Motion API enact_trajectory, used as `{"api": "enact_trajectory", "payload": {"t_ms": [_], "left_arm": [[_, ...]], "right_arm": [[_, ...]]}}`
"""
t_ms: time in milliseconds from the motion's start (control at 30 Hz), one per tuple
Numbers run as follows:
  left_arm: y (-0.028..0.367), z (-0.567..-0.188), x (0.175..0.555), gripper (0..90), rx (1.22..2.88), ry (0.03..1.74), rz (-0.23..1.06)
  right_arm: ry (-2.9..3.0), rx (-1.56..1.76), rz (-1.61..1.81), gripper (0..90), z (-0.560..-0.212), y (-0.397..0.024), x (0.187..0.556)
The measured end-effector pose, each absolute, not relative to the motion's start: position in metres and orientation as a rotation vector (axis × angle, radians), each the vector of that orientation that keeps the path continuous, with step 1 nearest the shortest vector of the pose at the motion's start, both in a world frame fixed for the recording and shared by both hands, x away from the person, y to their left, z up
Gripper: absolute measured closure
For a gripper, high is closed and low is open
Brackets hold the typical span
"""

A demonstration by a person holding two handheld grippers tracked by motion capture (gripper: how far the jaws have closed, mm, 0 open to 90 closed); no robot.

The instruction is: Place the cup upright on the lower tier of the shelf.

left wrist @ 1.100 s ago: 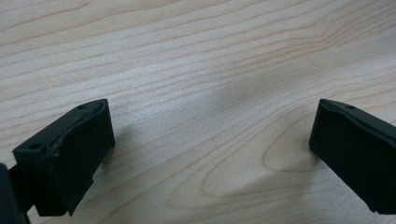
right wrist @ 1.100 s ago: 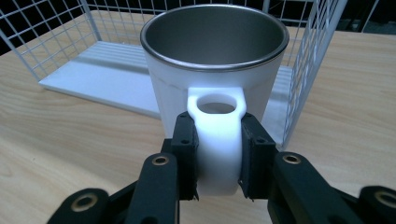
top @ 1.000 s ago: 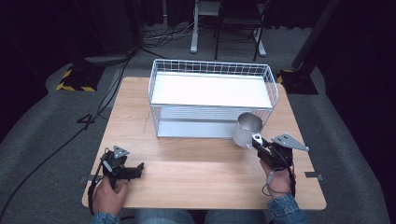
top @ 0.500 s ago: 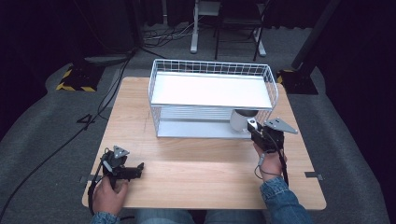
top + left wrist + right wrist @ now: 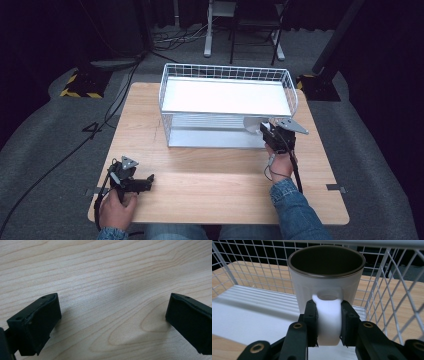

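On the wooden table (image 5: 210, 185), a white wire rack (image 5: 227, 107) stands ahead of the right gripper (image 5: 328, 325). It is clamped on a white mug (image 5: 327, 277) by the handle, likely to shelve it upright. The left gripper (image 5: 112, 315) rests idle, jaws apart.

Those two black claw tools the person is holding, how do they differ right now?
The right gripper is shut on the handle of a white mug, while the left gripper holds nothing and its jaws stand wide apart. The right gripper reaches into the lower level of the white wire rack; the left gripper sits low over the bare wooden table near its front left corner. Both have black jaws and are hand-held.
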State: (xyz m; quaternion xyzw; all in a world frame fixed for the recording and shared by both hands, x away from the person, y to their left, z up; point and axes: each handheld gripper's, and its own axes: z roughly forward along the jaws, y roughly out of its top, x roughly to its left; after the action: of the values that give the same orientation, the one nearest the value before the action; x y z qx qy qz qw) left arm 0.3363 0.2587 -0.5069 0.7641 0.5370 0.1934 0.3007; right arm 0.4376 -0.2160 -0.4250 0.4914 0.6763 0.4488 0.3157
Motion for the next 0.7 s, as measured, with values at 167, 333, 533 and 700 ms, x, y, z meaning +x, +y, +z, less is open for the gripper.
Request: {"api": "enact_trajectory", "payload": {"t_ms": [167,333,533,700], "left_arm": [[0.259,-0.507,0.336,0.3,2.028,1.425,0.513],[0.259,-0.507,0.336,0.3,2.028,1.425,0.513],[0.259,-0.507,0.336,0.3,2.028,1.425,0.513],[0.259,-0.507,0.336,0.3,2.028,1.425,0.513]], "right_arm": [[1.792,1.291,1.174,71.4,-0.429,-0.207,0.446],[1.806,1.302,1.17,71.4,-0.434,-0.202,0.45],[1.828,1.319,1.145,71.4,-0.441,-0.198,0.455],[1.823,1.341,1.153,71.4,-0.445,-0.199,0.457]]}}
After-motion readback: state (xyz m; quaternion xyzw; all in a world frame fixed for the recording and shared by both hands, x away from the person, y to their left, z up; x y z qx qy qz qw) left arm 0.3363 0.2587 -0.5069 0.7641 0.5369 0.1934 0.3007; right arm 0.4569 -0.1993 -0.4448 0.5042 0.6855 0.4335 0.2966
